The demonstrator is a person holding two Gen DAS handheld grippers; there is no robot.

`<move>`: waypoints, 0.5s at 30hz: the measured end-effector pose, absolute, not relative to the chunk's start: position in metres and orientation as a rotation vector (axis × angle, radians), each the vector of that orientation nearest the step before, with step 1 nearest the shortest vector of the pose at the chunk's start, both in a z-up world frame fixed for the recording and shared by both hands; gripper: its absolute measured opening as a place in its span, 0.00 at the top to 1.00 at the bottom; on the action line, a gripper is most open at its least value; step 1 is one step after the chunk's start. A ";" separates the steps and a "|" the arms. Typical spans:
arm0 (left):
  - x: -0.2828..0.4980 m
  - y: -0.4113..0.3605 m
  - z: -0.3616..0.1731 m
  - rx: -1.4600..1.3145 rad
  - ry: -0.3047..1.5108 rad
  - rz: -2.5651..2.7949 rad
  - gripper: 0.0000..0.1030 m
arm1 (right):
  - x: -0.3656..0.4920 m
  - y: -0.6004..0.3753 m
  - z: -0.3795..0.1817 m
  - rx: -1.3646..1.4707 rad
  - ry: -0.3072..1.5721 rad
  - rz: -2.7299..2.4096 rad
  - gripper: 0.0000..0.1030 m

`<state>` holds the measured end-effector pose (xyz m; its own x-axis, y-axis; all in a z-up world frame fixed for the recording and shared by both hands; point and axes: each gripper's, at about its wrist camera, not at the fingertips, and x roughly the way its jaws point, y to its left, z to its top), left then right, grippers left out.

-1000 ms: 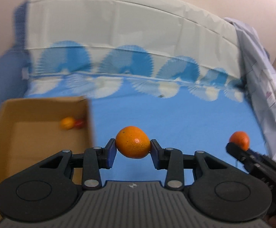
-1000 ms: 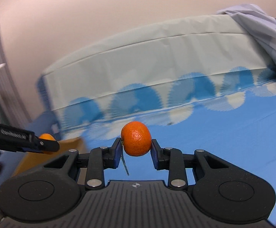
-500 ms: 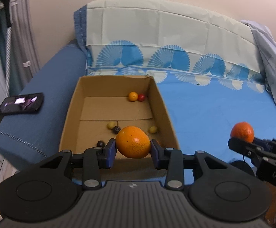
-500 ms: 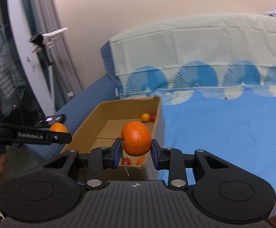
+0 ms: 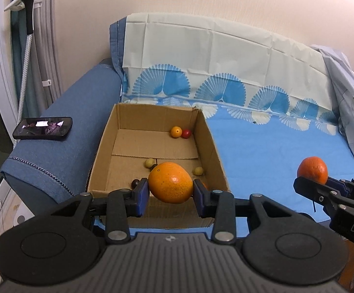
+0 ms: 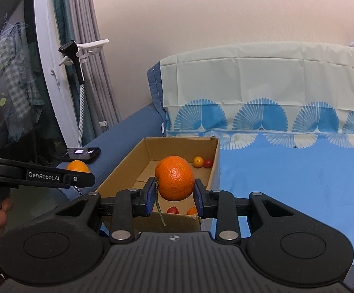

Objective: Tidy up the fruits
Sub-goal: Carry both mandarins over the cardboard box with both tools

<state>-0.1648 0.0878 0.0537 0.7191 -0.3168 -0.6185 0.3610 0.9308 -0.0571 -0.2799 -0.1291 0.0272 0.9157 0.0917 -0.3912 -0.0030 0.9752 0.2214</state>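
1. Cardboard box [image 5: 216,156]: open-topped, and it sits on the blue sheet [image 5: 274,151] of the sofa, hard against the blue armrest [image 5: 62,146]. This is your only container in view.
2. Box contents, far end: one small yellow-orange fruit [image 5: 176,131] touching one small red fruit [image 5: 186,133], both near the right-hand wall.
3. Box contents, middle: two small yellow-green fruits [image 5: 149,163], well apart from each other; one dark fruit [image 5: 135,183] sits near the left jaw pad and a second dark one is mostly hidden.
4. Box contents, near end, seen from your right wrist view: one small red fruit [image 6: 172,210] and one small orange fruit [image 6: 191,211] by the near wall.
5. Your left gripper [image 5: 171,191]: jaws partly closed and pressing on both sides of a large orange [image 5: 171,182], held in the air over the near end of the box.
6. Your right gripper [image 6: 174,195]: jaws nearly closed, clamped on a mandarin [image 6: 175,177], with a thin green stem hanging by the left pad. It hovers at the box's near edge.
7. Phone [image 5: 42,128]: lies flat on the armrest, left of the box.
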 end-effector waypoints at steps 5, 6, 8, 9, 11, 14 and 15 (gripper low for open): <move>-0.162 0.091 0.050 0.058 0.674 -0.380 0.59 | -0.277 -0.129 0.026 0.207 0.418 0.050 0.68; -0.161 0.091 0.049 0.056 0.676 -0.379 0.59 | -0.276 -0.129 0.026 0.207 0.422 0.051 0.68; -0.158 0.092 0.048 0.053 0.680 -0.381 0.59 | -0.273 -0.128 0.025 0.204 0.430 0.051 0.68; -0.157 0.092 0.047 0.052 0.683 -0.381 0.59 | -0.271 -0.128 0.025 0.203 0.435 0.051 0.68; -0.153 0.093 0.045 0.051 0.689 -0.379 0.59 | -0.269 -0.127 0.025 0.196 0.442 0.050 0.68; -0.147 0.094 0.043 0.048 0.696 -0.378 0.59 | -0.264 -0.126 0.026 0.179 0.446 0.051 0.68; -0.145 0.094 0.043 0.048 0.697 -0.375 0.59 | -0.261 -0.126 0.026 0.172 0.447 0.050 0.68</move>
<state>-0.1455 0.0938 0.0426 0.7026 -0.3210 -0.6351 0.3528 0.9322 -0.0808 -0.2613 -0.1262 0.0265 0.9010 0.0855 -0.4253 -0.0100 0.9842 0.1766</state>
